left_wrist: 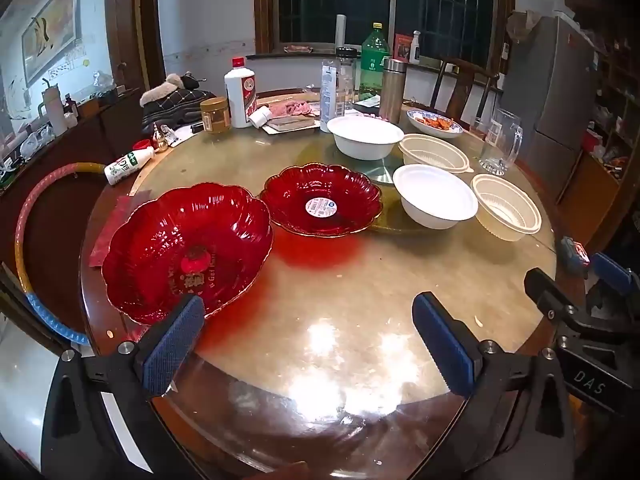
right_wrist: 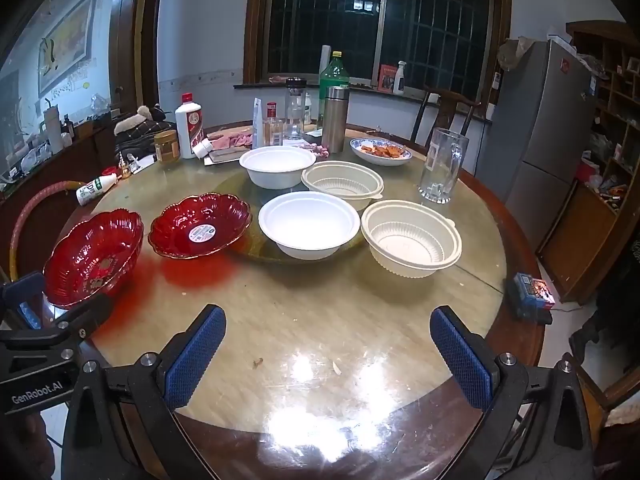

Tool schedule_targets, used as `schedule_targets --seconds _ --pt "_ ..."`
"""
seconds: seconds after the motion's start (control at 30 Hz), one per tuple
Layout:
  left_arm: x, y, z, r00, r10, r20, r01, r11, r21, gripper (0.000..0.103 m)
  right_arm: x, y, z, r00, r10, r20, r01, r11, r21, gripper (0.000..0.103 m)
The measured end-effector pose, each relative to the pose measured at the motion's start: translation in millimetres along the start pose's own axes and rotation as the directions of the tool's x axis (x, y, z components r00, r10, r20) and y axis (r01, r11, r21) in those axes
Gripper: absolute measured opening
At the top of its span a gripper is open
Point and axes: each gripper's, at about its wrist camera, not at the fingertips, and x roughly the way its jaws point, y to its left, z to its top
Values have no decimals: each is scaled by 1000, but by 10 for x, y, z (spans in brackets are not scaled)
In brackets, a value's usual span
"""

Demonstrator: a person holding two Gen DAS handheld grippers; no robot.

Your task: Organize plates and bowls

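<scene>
Two red scalloped dishes sit on the round table (right_wrist: 320,304): a deep one (left_wrist: 188,248) (right_wrist: 92,256) at the near left and one with a round sticker (left_wrist: 320,200) (right_wrist: 200,224) beside it. To their right stand two white bowls (right_wrist: 308,228) (right_wrist: 276,166) and two cream ribbed bowls (right_wrist: 410,238) (right_wrist: 342,180), all upright and apart. My left gripper (left_wrist: 308,312) hovers open over the near edge, its left finger (left_wrist: 176,340) in front of the deep red dish. My right gripper (right_wrist: 328,320) is open over bare table, nothing between its pads.
At the back stand a glass mug (right_wrist: 442,168), a blue-rimmed plate of food (right_wrist: 380,152), a steel flask (right_wrist: 335,118) and several bottles. A small box (right_wrist: 534,290) lies at the right edge. A hoop (left_wrist: 24,240) leans at the left, and a fridge (right_wrist: 540,128) stands at the right.
</scene>
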Motion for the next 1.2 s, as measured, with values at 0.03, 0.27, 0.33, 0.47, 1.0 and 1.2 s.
schedule_targets --seconds 0.03,0.27,0.33,0.47,1.0,1.2 --pt "17 -4 5 1000 -1 -7 1 1000 0 103 -6 0 1 1000 2 3 -2 1000 2 103" --pt "-16 38 -27 999 -8 34 8 1000 -9 103 17 23 -6 1000 2 -4 -2 1000 3 103" --pt "-30 33 -25 999 -5 44 6 1000 -9 103 28 50 2 1000 -1 -8 1 1000 1 103" --pt "-70 4 -18 999 -3 44 3 1000 -4 103 24 66 -4 1000 -2 -5 2 1000 4 103" --pt "-80 -1 4 999 -4 43 4 1000 0 103 33 9 -8 1000 6 -7 -6 999 41 103" --pt "-65 -28 -3 999 -6 40 5 1000 6 103 42 0 -14 1000 6 -10 -6 999 44 103"
